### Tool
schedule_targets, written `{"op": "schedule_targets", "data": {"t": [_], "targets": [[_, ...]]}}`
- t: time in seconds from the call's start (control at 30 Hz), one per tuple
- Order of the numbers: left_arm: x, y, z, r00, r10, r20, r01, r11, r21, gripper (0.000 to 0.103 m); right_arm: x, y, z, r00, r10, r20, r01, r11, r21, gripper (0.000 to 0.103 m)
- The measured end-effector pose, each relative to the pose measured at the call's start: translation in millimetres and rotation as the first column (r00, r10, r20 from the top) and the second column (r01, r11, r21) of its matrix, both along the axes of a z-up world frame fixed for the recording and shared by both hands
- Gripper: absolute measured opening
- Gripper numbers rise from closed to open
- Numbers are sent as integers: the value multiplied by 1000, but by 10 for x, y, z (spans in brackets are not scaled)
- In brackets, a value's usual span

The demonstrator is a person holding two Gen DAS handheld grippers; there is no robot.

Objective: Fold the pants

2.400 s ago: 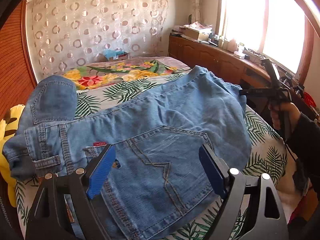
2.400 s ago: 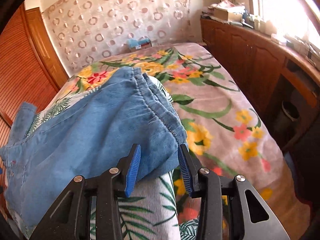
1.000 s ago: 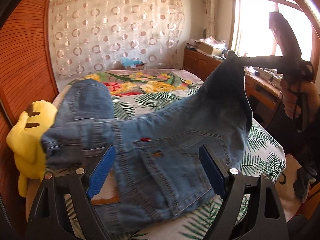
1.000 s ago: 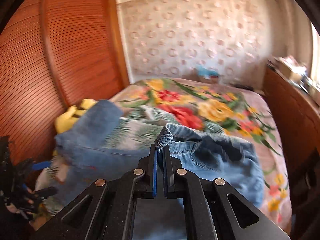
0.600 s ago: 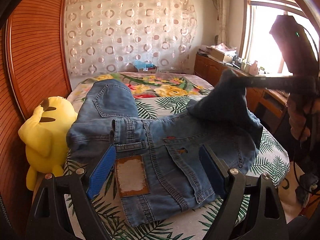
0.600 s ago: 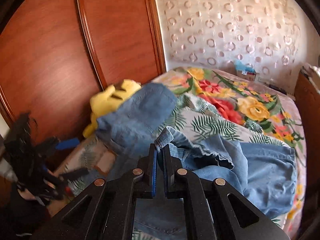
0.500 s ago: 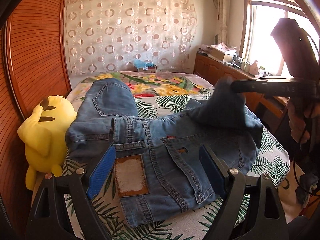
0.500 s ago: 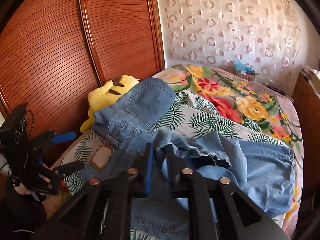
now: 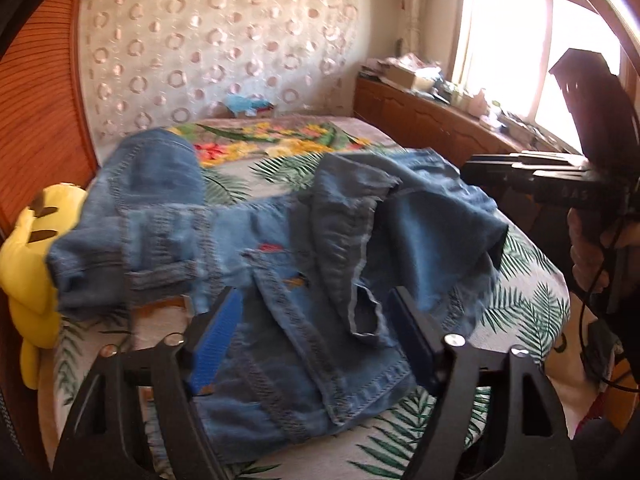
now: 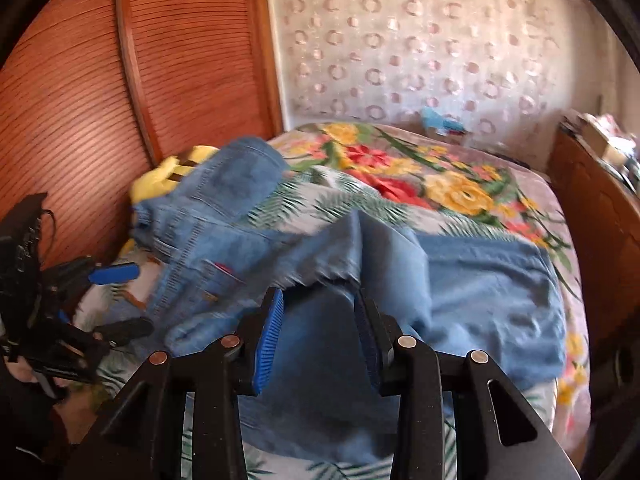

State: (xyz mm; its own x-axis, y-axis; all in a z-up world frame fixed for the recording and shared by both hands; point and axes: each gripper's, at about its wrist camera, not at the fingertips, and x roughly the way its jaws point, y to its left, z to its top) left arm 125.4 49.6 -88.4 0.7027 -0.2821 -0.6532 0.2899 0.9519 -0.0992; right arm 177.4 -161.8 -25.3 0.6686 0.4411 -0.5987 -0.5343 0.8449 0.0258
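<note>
Both claws stand apart, gripping nothing: left gripper (image 9: 312, 332), right gripper (image 10: 318, 344). Rumpled blue denim pants (image 9: 280, 264) lie across the floral bedspread (image 9: 532, 280), one leg flopped over. Flatten that leg before the next fold.

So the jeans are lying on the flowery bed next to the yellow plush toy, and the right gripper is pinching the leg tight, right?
Not quite. The right gripper is open, its blue fingers spread apart with nothing pinched; the right wrist view shows it. The rest holds: the jeans lie on the flowery bed next to the yellow plush toy.
</note>
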Motion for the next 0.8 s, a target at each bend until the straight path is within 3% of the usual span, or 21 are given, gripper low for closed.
{"op": "schedule_targets", "data": {"t": [0.23, 0.43, 0.5, 0.8], "targets": [[129, -260, -200, 996, -50, -71, 50, 999, 5, 52, -105, -282, -337, 993, -114, -7, 114, 993, 25, 38], [175, -359, -297, 993, -56, -105, 61, 997, 49, 23, -249, -421, -485, 992, -113, -50, 116, 992, 54, 39], [144, -346, -284, 994, -55, -98, 60, 997, 56, 9, -303, -447, -514, 993, -101, -58, 104, 994, 47, 39], [-175, -91, 327, 999, -15, 45, 15, 1000, 6, 5, -228, -548, -426, 996, -68, -63, 70, 997, 32, 40]]}}
